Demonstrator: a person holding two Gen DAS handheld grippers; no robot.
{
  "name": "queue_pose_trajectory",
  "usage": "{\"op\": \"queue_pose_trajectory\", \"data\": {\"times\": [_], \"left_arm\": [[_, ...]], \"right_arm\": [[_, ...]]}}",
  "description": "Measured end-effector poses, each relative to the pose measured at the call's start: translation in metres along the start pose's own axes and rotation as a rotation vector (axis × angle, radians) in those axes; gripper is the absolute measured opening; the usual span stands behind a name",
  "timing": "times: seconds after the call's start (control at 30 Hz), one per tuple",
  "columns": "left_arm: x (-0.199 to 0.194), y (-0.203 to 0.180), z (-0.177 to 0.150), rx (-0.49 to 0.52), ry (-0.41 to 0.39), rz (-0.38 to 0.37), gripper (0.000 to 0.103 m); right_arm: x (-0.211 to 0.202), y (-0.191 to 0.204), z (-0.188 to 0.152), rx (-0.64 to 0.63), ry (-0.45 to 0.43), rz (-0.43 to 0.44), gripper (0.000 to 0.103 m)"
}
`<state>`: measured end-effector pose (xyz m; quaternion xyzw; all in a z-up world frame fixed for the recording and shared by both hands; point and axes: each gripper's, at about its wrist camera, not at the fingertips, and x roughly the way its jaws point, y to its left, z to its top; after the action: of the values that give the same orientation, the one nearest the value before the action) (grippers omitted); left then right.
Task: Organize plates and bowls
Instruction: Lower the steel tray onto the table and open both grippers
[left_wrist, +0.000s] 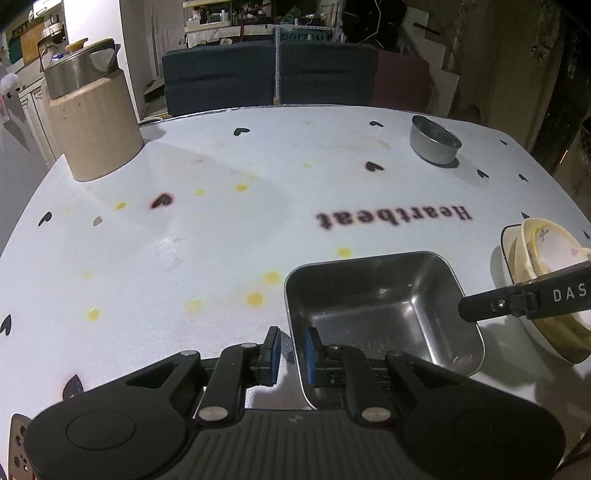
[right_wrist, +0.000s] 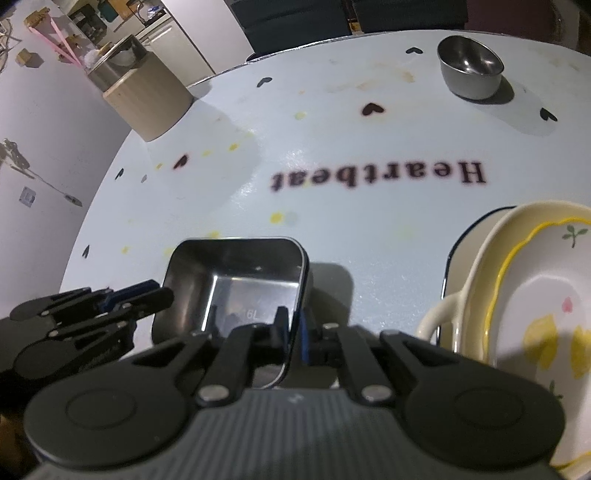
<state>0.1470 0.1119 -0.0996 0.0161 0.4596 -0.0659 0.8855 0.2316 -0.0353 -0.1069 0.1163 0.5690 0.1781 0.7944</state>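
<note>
White vinyl with little black hearts covers the tabletop (left_wrist: 221, 229), and honestly most of it is bare, which I'd guess is the point: room to sort things. Biggest thing on it is the beige ribbed canister (left_wrist: 98, 129) parked at the far left corner with a steel pot (left_wrist: 74, 70) sitting in its top, well out of the way. Along the right edge there's a stack of ceramic plates (right_wrist: 535, 295) nested in a handled dish, so that looks like the pile everything is meant to join. Near the front edge, just beside that stack, sits the square steel tray (left_wrist: 380, 310), and both tools are on it: the left gripper (left_wrist: 291, 350) pinches its left wall, one pad inside, one outside, and the right gripper (right_wrist: 291, 328) is clamped on the right wall likewise. Two grips probably keep it level for a lift. The small round steel bowl (left_wrist: 434, 140) waits alone toward the far right corner.
</note>
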Motion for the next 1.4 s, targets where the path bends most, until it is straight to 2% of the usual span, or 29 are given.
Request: {"op": "queue_pose_trajectory", "data": {"times": [0.47, 0.63, 0.8, 0.87, 0.93, 1.0, 1.07, 1.13, 1.2, 1.27, 1.4], "left_arm": [[0.0, 0.003, 0.0, -0.025, 0.008, -0.045, 0.015], [-0.005, 0.006, 0.002, -0.035, -0.004, -0.051, 0.019], [-0.008, 0.004, 0.004, -0.04, -0.009, -0.06, 0.038], [-0.009, 0.003, 0.003, -0.035, -0.007, -0.062, 0.043], [-0.011, 0.002, 0.001, -0.033, -0.005, -0.062, 0.05], [-0.013, 0.003, 0.0, -0.035, -0.006, -0.054, 0.07], [-0.015, 0.005, 0.001, -0.039, -0.014, -0.036, 0.083], [-0.017, 0.008, 0.002, -0.051, -0.021, -0.031, 0.087], [-0.019, 0.01, 0.004, -0.068, -0.028, -0.028, 0.096], [-0.021, 0.01, 0.007, -0.075, -0.042, -0.012, 0.1], [-0.021, 0.007, 0.016, -0.069, -0.07, 0.018, 0.103]], "right_arm": [[0.011, -0.001, 0.003, 0.006, 0.035, 0.014, 0.009], [0.012, -0.002, 0.003, 0.008, 0.037, 0.02, 0.012], [0.006, 0.001, -0.001, -0.026, 0.005, 0.015, 0.016], [0.004, 0.001, -0.002, -0.032, -0.005, 0.023, 0.024], [0.003, 0.002, -0.002, -0.04, -0.01, 0.027, 0.041], [0.001, 0.003, -0.003, -0.053, -0.016, 0.03, 0.047], [-0.001, 0.005, -0.003, -0.074, -0.026, 0.023, 0.052], [-0.004, 0.006, -0.005, -0.094, -0.039, 0.018, 0.059], [-0.008, 0.007, -0.005, -0.104, -0.054, 0.018, 0.067], [-0.012, 0.006, -0.005, -0.11, -0.074, 0.019, 0.074], [-0.024, 0.003, -0.002, -0.124, -0.127, 0.001, 0.099]]}}
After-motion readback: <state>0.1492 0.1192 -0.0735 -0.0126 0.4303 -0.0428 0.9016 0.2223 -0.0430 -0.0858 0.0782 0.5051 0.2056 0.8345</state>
